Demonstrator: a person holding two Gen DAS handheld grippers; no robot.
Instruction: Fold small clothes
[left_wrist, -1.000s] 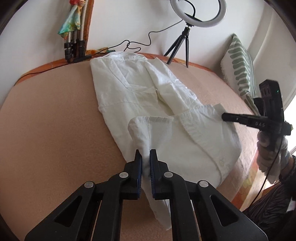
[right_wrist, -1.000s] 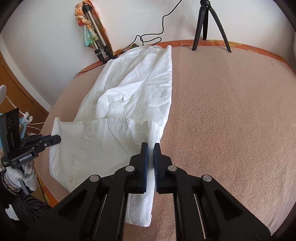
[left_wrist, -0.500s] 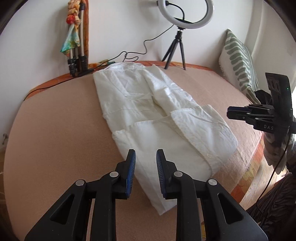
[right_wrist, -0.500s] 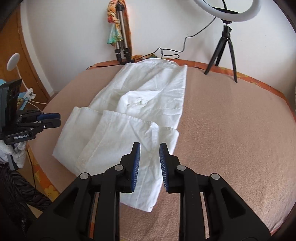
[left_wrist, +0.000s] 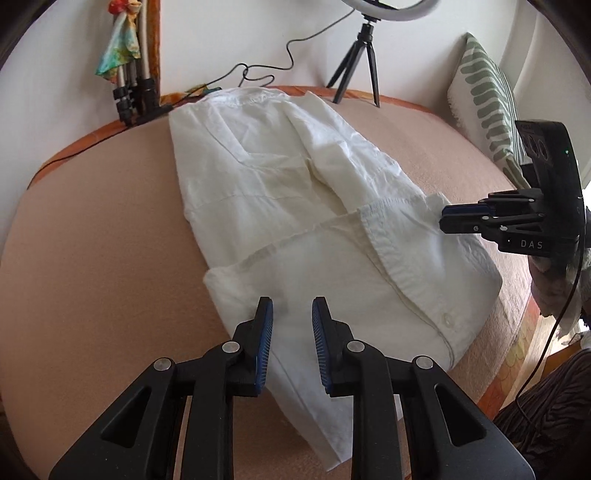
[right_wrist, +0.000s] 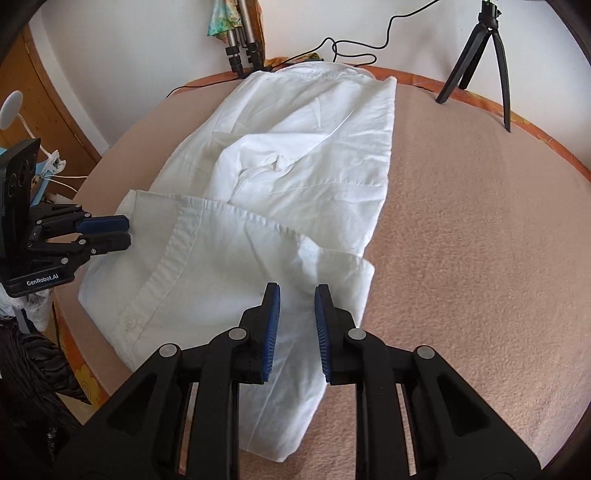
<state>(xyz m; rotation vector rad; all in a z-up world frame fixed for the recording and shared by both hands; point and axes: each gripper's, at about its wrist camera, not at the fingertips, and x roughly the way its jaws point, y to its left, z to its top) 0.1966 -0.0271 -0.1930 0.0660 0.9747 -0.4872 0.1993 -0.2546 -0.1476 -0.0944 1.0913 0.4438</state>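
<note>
My left tongs (left_wrist: 291, 314) and right tongs (right_wrist: 297, 301) hang spread above the white shirt (left_wrist: 295, 206), pinching nothing; its near hem hides beneath them.

ring light (left_wrist: 391, 3): top cut off | pillow (left_wrist: 484, 107): right part behind right gripper (left_wrist: 445, 218)
</note>
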